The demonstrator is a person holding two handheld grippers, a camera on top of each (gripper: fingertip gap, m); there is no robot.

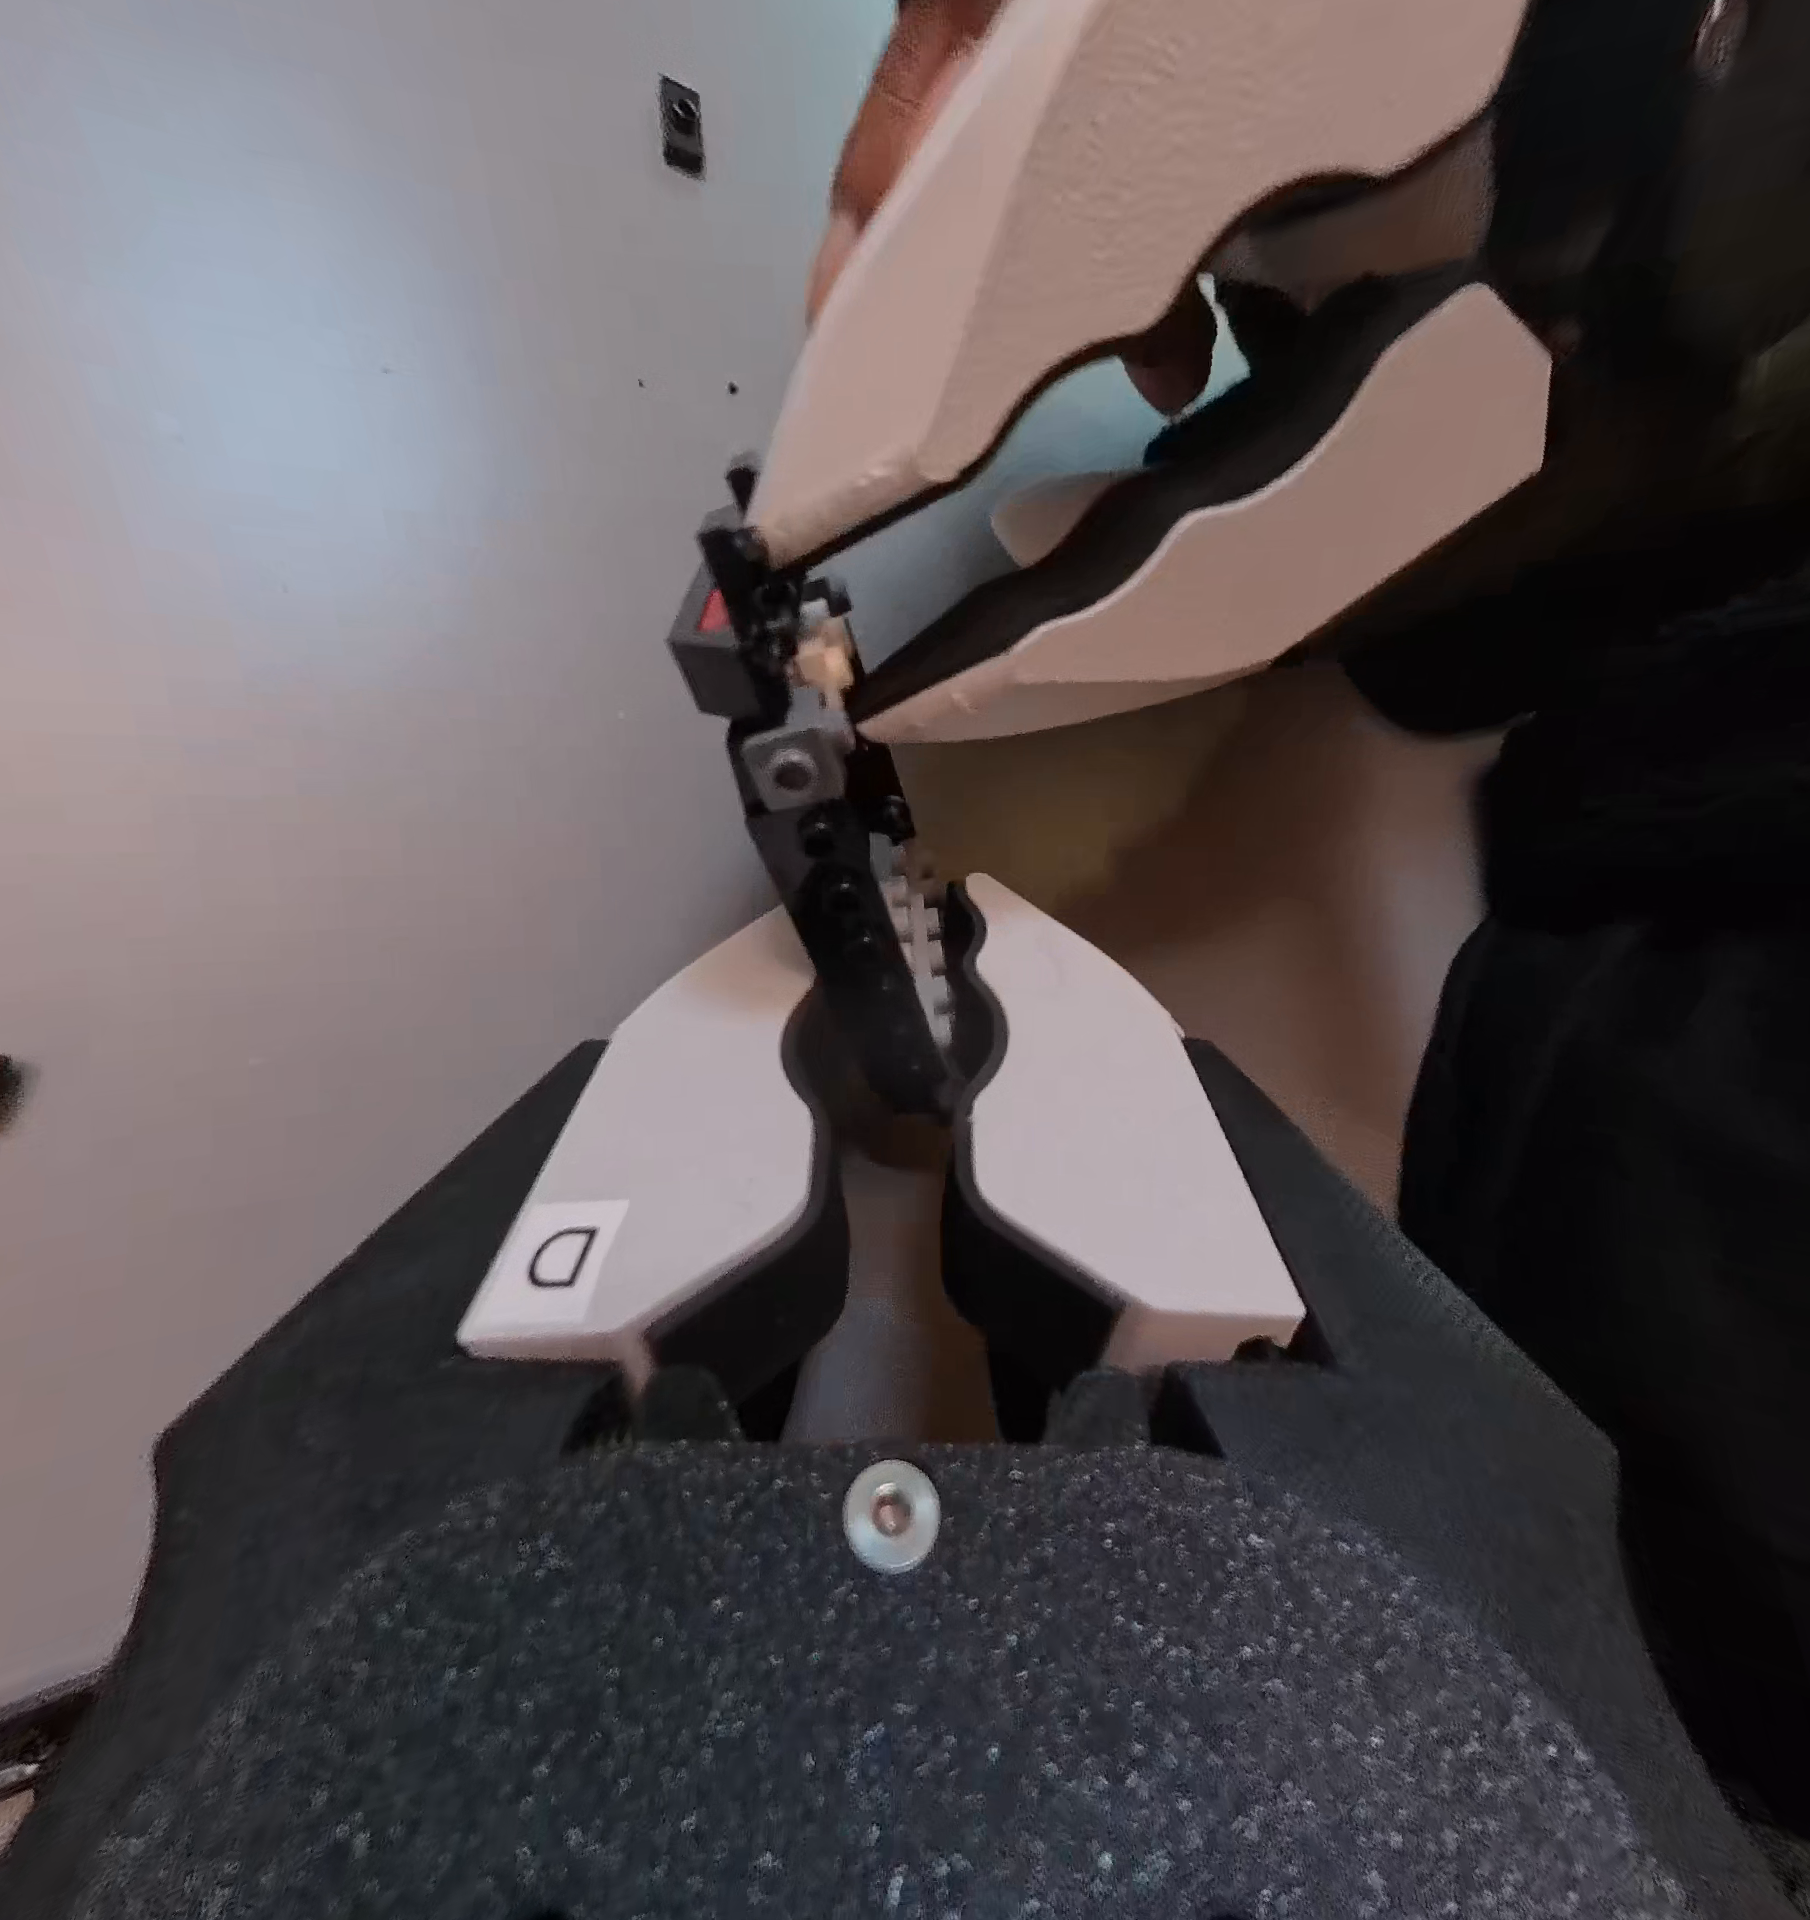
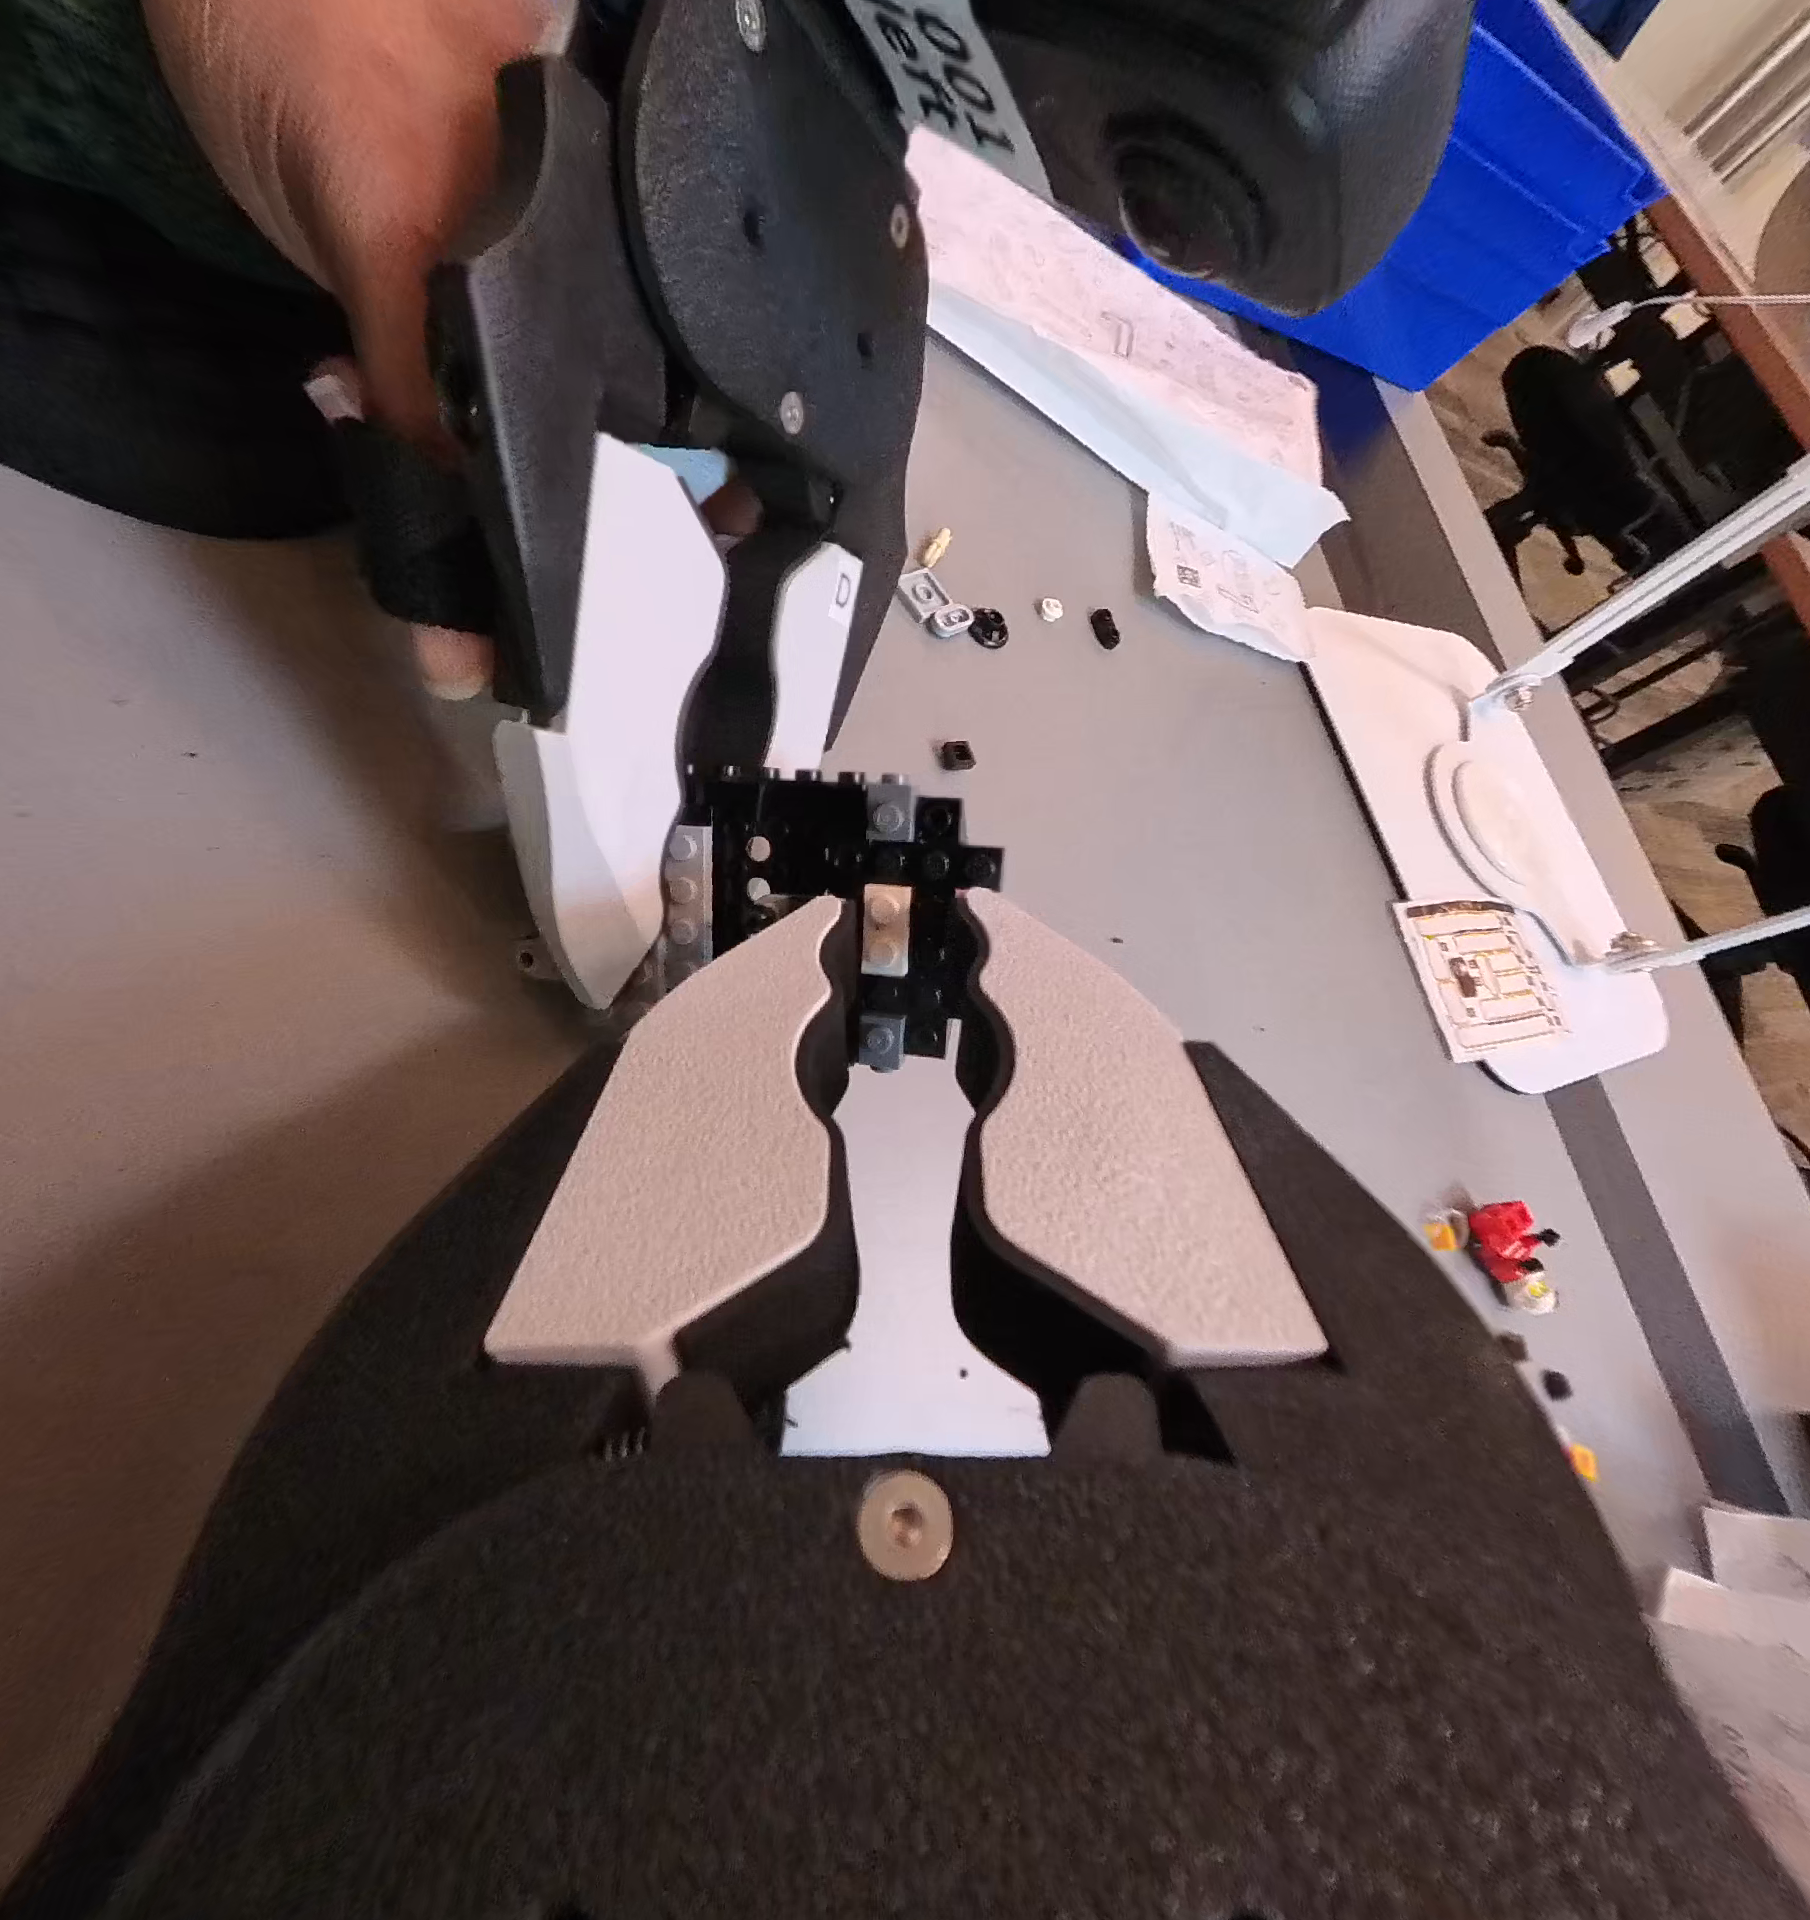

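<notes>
I have the black and grey brick assembly [image 2: 828,831] in the air above the grey table [image 2: 1140,935], between both tools. The left gripper [image 1: 885,914] is clamped on its long black studded end, with the pads squeezing that strip from both sides. The right gripper [image 2: 906,914] has its fingers on either side of the narrow arm that carries a tan plate. They sit close against it, but I cannot tell whether the pads press or only flank it.

My judgement on doing this well is that the left hold should do the carrying, so I keep it firm and steady. The right tips should sit square on the arm's flat sides rather than on the studs, so that nothing twists or pops apart. The arm reaches deep between the right fingers, so I would keep any force in line with the left hold.

By my count there are:
- two grippers
- one assembly
- one person's hand [image 2: 361,156] on the left tool
- seven loose small pieces [image 2: 987,627] on the table beyond the assembly
- one small red build [image 2: 1503,1242] near the table's edge
- one blue bin [image 2: 1503,208] at the far end
- printed paper sheets [image 2: 1140,343] beside the bin, which overlap too much for me to count
</notes>
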